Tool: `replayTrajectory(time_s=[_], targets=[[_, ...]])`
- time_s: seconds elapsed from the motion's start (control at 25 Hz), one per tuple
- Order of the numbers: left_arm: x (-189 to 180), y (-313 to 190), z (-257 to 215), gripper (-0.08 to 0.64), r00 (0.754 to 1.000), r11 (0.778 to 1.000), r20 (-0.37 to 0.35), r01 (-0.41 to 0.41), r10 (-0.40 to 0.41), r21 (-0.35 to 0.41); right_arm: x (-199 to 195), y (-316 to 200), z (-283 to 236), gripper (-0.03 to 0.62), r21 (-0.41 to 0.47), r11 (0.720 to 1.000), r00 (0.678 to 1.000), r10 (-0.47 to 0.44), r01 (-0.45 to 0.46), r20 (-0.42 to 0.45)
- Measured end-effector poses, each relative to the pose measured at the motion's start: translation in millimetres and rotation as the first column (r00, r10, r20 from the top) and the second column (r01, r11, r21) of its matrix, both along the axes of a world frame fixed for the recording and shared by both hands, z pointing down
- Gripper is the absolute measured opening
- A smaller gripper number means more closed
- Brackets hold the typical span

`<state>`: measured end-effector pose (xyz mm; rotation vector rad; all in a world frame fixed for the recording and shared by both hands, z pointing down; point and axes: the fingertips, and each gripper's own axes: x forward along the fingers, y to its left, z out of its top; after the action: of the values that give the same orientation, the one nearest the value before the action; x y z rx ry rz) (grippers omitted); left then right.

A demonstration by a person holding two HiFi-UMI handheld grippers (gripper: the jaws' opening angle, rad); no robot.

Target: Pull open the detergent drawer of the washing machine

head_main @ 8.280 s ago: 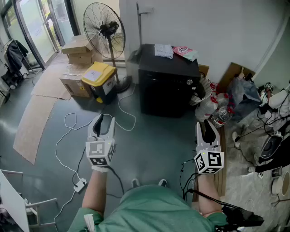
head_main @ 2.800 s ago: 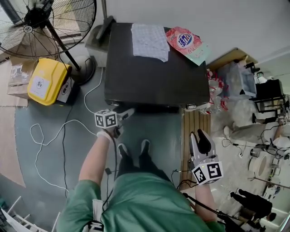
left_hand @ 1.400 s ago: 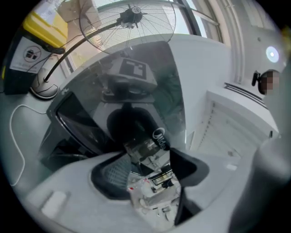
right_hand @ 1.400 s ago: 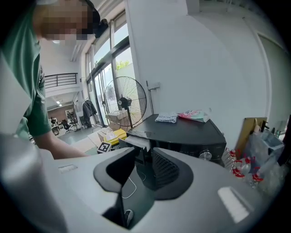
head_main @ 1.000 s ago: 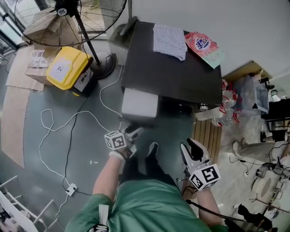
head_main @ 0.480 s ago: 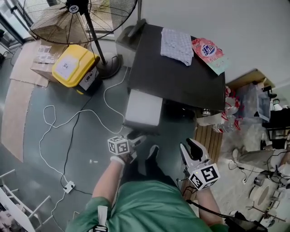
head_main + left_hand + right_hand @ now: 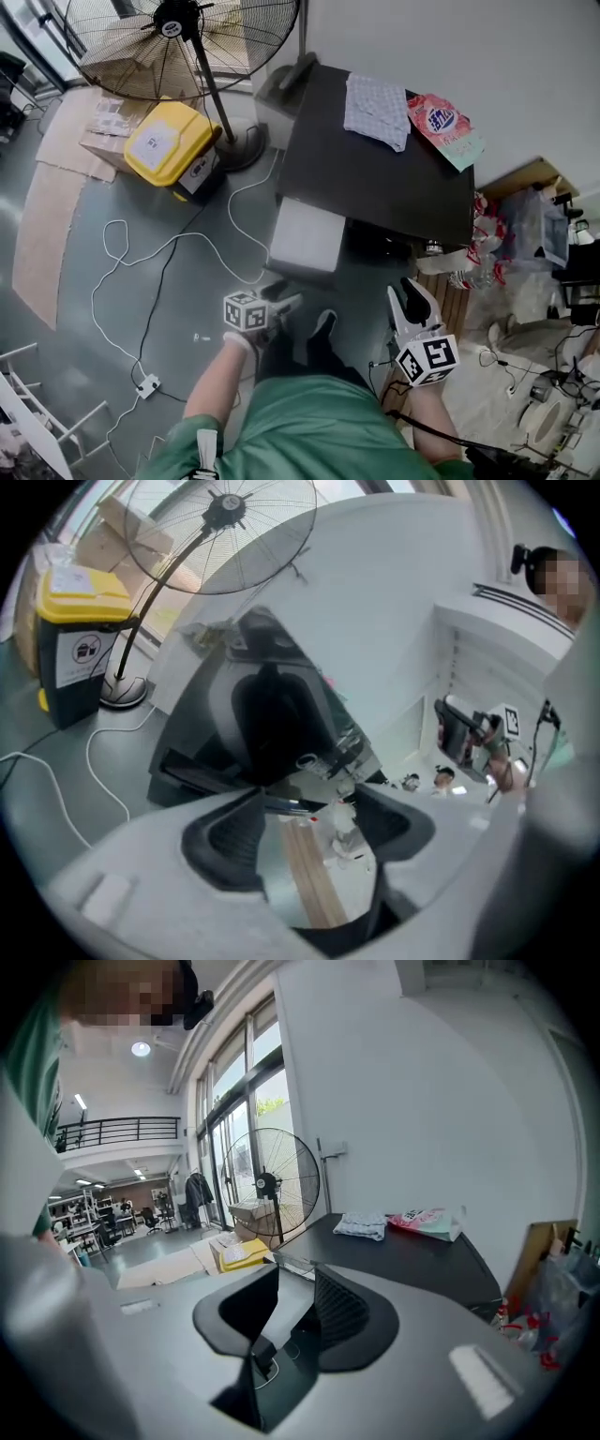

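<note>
Detergent drawer (image 7: 307, 236) sticks well out of the washing machine (image 7: 384, 178) front, left side. Left gripper (image 7: 281, 302) is near its near edge; its jaws have just been opening and are now wide and empty. Right gripper (image 7: 413, 298) is slightly apart, empty. Risk: a leg or gripper knocks the overhanging drawer and strains it. Grey floor (image 7: 112, 356); loose white cable (image 7: 141, 262), yellow bin (image 7: 167, 142) and fan (image 7: 187, 37) far left.

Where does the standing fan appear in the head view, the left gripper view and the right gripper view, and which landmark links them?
Head view: the standing fan runs along the top edge, left of centre.
Left gripper view: the standing fan is at the top, left of centre, with its pole slanting down-left.
Right gripper view: the standing fan is small, mid-picture, just left of centre.
Shared landmark: the yellow-lidded bin, close by it in every view.
</note>
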<state>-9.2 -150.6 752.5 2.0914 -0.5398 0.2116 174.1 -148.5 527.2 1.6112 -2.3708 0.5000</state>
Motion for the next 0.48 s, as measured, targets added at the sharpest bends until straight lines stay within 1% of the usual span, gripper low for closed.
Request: replayTrajectory(time_s=[0.12, 0.24, 0.36, 0.48], targets=[[-20, -2, -21, 0.296, 1.0, 0.999, 0.023, 0.014, -0.014, 0.03, 5, -9, -6, 0.117, 0.003, 1.0, 1.0, 0.019, -0.019, -0.005], [-51, -10, -52, 0.284, 0.997, 0.995, 0.034, 0.069, -0.072, 0.075, 6, -17, -16, 0.117, 0.019, 1.0, 1.0, 0.022, -0.022, -0.013], [-80, -27, -92, 0.281, 0.988, 0.98, -0.005, 0.153, -0.154, 0.129, 8, -26, -28, 0.117, 0.044, 0.999, 1.0, 0.022, -0.022, -0.013], [-99, -47, -131, 0.276, 0.975, 0.956, -0.04, 0.222, -0.219, 0.189, 8, -34, -40, 0.117, 0.069, 0.998, 1.0, 0.014, -0.013, -0.008]])
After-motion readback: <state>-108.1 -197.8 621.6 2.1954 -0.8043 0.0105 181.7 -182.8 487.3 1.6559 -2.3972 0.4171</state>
